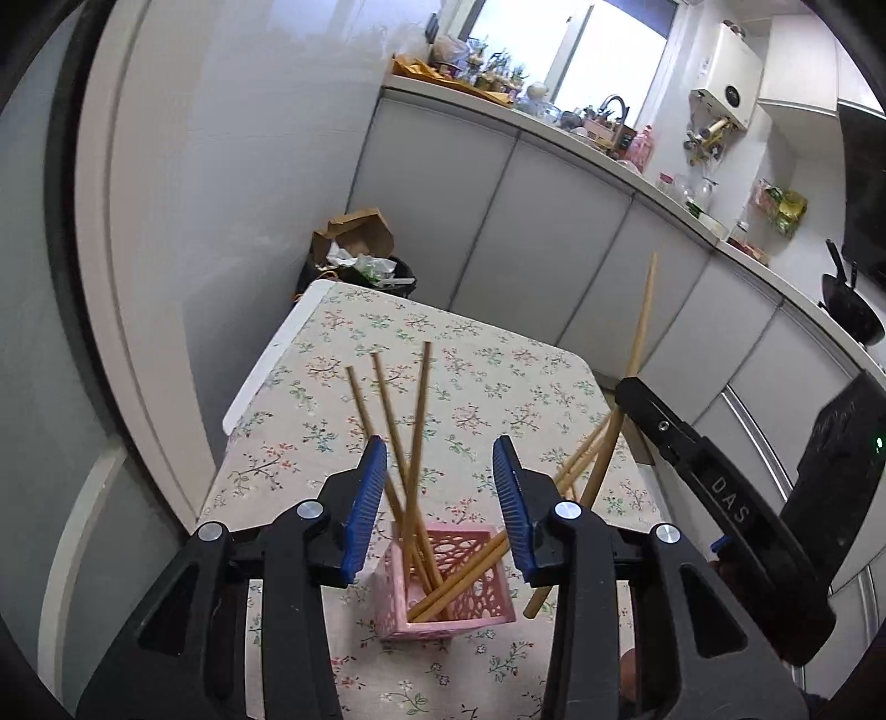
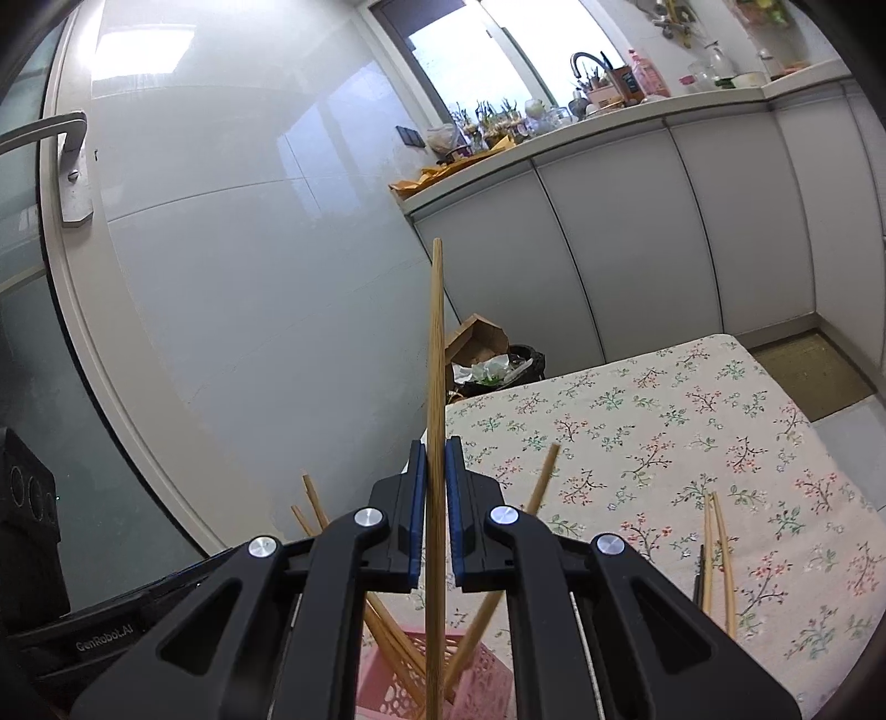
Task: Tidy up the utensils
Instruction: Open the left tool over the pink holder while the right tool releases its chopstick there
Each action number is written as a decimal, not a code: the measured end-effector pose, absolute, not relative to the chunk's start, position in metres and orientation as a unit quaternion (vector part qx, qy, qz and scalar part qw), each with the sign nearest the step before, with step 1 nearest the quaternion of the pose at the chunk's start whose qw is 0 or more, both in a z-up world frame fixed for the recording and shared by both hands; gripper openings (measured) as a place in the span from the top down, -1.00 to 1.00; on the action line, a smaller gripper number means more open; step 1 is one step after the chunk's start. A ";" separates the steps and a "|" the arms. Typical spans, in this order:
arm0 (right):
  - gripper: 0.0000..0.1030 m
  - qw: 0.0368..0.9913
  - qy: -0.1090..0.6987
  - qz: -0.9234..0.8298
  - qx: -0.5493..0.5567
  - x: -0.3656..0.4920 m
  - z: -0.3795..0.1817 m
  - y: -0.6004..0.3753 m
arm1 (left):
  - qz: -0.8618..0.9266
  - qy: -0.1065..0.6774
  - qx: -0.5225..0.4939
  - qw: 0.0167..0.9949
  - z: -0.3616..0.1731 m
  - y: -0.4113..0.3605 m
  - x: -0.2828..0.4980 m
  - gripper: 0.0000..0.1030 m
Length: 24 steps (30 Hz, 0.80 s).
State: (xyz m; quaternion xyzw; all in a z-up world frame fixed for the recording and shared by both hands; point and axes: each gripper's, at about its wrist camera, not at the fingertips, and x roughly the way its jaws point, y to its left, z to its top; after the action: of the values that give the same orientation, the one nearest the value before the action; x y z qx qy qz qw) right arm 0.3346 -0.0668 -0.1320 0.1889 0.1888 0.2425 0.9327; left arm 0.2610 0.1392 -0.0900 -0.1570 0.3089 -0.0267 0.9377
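Right wrist: fingers (image 2: 418,493) clamp chopstick (image 2: 436,354).

light: daylight from window (image 1: 559,50) | glare: glossy wall (image 2: 232,183) | edges: fisheye-bent, dark

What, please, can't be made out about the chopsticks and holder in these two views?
- Right wrist view: pink holder cut by the bottom edge and hidden behind the right claw.
- Left wrist view: held chopstick's lower end hidden behind the right claw.
- Neither view shows the holder's floor.
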 end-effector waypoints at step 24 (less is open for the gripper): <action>0.85 0.956 0.158 0.227 0.098 0.309 -0.156 -0.033 | -0.027 0.318 -0.210 0.924 -0.088 0.163 0.266 0.24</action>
State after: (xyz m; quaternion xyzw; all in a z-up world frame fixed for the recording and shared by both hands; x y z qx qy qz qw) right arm 0.3094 -0.0329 -0.1557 0.0978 0.1576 0.2271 0.9560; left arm 0.2659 0.1627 -0.0884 -0.2098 0.3183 -0.0274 0.9241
